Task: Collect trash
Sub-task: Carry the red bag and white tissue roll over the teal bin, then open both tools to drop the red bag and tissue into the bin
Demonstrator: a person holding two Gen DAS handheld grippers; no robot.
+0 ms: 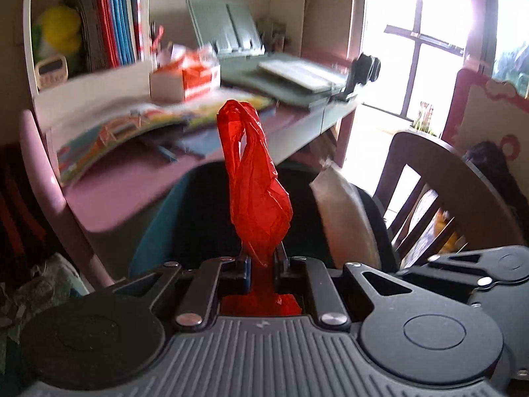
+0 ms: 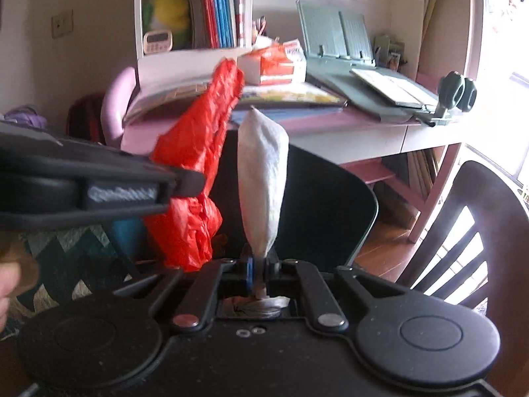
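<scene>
- Left wrist view: the left gripper is pressed tight onto a red plastic bag, and the bag stands up out of the jaws in a crumpled twist, its looped handle at the top.
- More of the red film bunches below the jaws, inside the gripper's frame.
- Just to the right there's a pale silver-white packet, held up in the air beside the bag without touching it.
- Behind both sits a dark chair back, and off to the right a wooden slatted chair.
- Further back, the pink bench carries an open colourful book, an orange and white box and a green book stand; this part is blurred.
- Right wrist view: the right gripper is pinching the neck of the white packet, which rises upright and puffy above the jaws.
- The left gripper comes in from the left edge, clamped on the red bag, which hangs up and down from it, just left of the packet.
- Both pieces of trash are off the bench, in the air in front of the black chair.
- A shelf above the bench holds books and a yellow soft toy.
</scene>
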